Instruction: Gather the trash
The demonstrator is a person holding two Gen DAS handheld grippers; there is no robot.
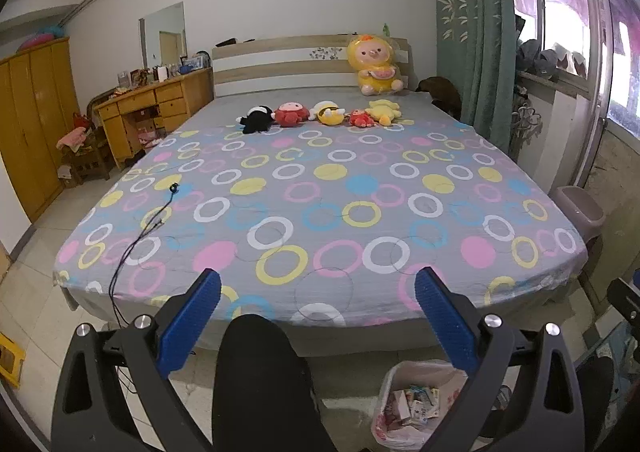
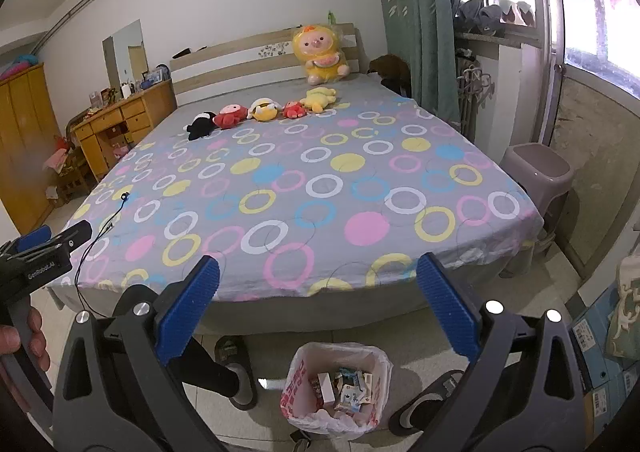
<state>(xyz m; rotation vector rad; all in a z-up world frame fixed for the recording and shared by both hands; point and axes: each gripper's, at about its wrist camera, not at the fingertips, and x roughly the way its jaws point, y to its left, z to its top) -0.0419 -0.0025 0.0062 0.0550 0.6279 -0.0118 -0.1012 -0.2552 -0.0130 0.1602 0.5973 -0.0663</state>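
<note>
Both wide open and empty: left hand-held gripper [image 1: 316, 292] and right hand-held gripper [image 2: 318, 280] hang over the foot of the bed [image 2: 304, 188]. The bin [image 2: 336, 388], trash inside, sits on the floor below, between the person's feet.

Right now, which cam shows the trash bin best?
Right wrist. The trash bin sits between the open fingers of the right gripper, whole rim and the cartons inside visible. In the left wrist view the same bin is partly hidden behind a finger of the left gripper.
</note>
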